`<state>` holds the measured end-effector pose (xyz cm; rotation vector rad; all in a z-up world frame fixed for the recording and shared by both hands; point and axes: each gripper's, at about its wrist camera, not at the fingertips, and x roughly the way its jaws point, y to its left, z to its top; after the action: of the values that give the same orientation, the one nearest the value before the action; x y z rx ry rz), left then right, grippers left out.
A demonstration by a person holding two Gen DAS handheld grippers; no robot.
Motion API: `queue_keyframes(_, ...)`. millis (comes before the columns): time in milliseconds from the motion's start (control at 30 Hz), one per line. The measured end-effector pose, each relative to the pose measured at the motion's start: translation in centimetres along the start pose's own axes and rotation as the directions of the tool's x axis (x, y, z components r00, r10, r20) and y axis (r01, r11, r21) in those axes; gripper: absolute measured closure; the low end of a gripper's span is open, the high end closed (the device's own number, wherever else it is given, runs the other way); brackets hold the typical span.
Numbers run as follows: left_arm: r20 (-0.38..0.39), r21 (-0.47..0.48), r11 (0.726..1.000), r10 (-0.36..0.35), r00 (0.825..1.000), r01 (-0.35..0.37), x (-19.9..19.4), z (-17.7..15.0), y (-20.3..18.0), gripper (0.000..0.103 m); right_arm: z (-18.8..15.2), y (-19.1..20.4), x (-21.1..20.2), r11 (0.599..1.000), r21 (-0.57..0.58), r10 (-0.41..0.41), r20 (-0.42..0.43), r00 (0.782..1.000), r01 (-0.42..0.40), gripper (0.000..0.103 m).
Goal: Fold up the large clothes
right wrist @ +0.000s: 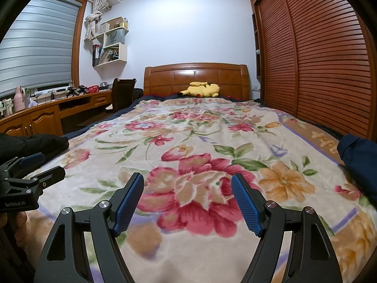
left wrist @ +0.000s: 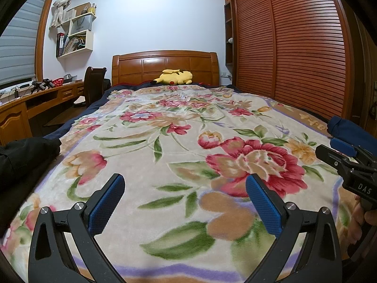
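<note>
floral blanket (left wrist: 188, 141) under level, wide-jawed tools (left wrist: 185, 184)

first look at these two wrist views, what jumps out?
The floral blanket fills the bed, its big red bloom just ahead of both open, empty grippers, left gripper and right gripper. A yellow plush toy lies at the wooden headboard. Dark clothes wait at the edges: a black garment on the left, a navy one on the right, neither touched.
</note>
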<state>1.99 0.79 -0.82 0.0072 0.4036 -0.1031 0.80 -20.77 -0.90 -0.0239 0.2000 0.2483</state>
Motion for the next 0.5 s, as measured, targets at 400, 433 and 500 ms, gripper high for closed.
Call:
queue_keyframes(400,0.0,0.001,1.0,-0.001,1.0,0.001,0.02,-0.06,-0.05,0.0,-0.02,-0.06,0.01,1.0,-0.001,0.001,0.0,1.0,-0.001,0.025)
queue_keyframes(433,-0.001,0.001,1.0,-0.001,1.0,0.001,0.02,-0.04,-0.03,0.0,0.01,-0.06,0.01,1.0,-0.001,0.001,0.0,1.0,-0.001,0.025)
queue_keyframes(500,0.001,0.001,1.0,0.0,1.0,0.0,0.03,-0.07,-0.08,0.0,-0.01,-0.07,0.02,1.0,-0.001,0.001,0.0,1.0,-0.001,0.025)
